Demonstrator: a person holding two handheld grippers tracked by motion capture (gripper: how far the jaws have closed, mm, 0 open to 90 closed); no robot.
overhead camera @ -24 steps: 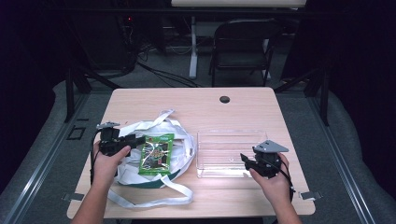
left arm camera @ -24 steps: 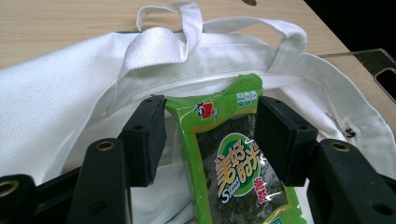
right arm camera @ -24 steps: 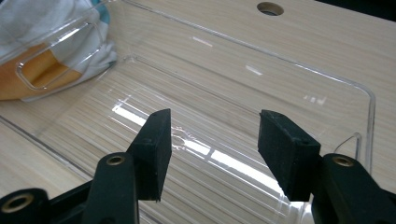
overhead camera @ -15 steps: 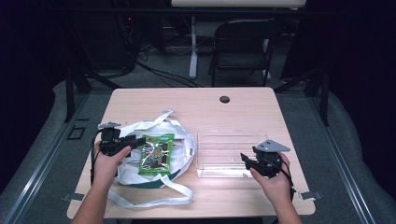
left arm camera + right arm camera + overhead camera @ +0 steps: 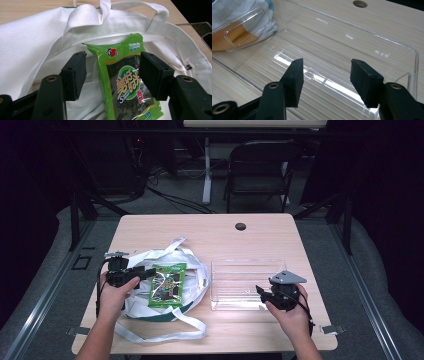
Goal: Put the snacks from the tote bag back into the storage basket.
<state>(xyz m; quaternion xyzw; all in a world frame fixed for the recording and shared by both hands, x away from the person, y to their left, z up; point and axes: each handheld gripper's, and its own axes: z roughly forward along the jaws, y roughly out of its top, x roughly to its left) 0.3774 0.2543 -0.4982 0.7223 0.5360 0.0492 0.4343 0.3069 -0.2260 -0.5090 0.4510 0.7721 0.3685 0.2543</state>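
The green seaweed packet (image 5: pixel 127 82) lies on the white tote bag (image 5: pixel 185 270), at 9 o'clock from the clear tray (image 5: pixel 247 265). Left gripper (image 5: pixel 112 75) straddles the packet's top end, jaws apart, nothing held. Right gripper (image 5: pixel 327 80) gapes, empty, over the tray's near rim. Advice: close squarely across the packet, clear of cloth.

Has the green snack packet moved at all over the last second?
No. The green snack packet lies on the white bag, as far as before from the clear tray.

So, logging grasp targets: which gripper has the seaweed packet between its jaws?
The left gripper: its open jaws straddle the green seaweed packet. The right gripper faces the clear tray.
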